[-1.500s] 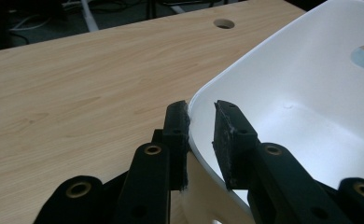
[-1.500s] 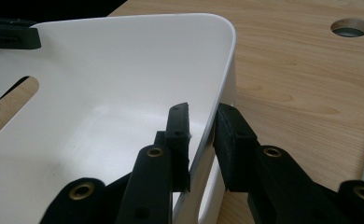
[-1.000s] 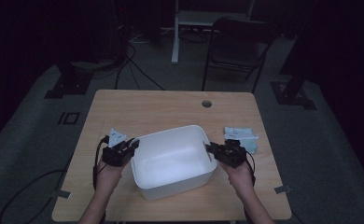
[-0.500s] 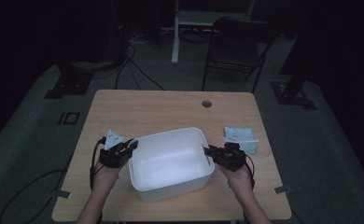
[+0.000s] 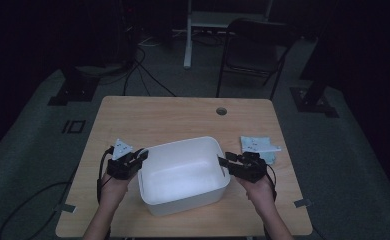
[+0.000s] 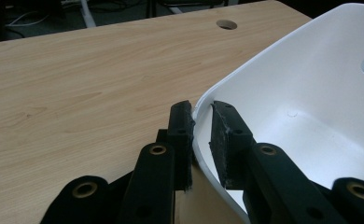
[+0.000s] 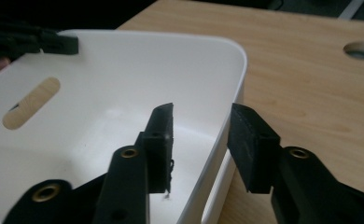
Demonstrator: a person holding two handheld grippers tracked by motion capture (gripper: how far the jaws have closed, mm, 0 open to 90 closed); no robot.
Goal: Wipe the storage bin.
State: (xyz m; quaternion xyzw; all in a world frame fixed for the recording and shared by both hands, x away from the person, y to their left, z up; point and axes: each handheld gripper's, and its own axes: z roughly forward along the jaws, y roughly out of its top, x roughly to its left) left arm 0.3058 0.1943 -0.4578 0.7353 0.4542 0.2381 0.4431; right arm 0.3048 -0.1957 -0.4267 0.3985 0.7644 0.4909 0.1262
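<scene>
A white plastic tub point(image 5: 183, 145) stands on the wooden table point(image 5: 183, 117), empty inside, between my two grippers. My left gripper point(image 5: 142, 154) is shut on the tub's left rim; in the left gripper view its pads point(image 6: 182, 126) pinch the thin wall of the tub point(image 6: 311, 93). My right gripper point(image 5: 223, 161) straddles the right rim. Its jaws have just been opening, and in the right gripper view the rim of the tub point(image 7: 124, 70) runs between the pads point(image 7: 252, 140) with a gap on each side. The tub's far wall has a slot handle point(image 7: 31, 102).
A small pale packet point(image 5: 122, 148) lies just left of the tub behind my left gripper. Another packet point(image 5: 259, 146) lies to its right. The table has a round cable hole point(image 5: 221, 111) at the back. A folding chair point(image 5: 255, 55) stands beyond the table.
The tub has come slightly nearer the table's front edge since the first frame. Both hands have stayed almost where they were.
</scene>
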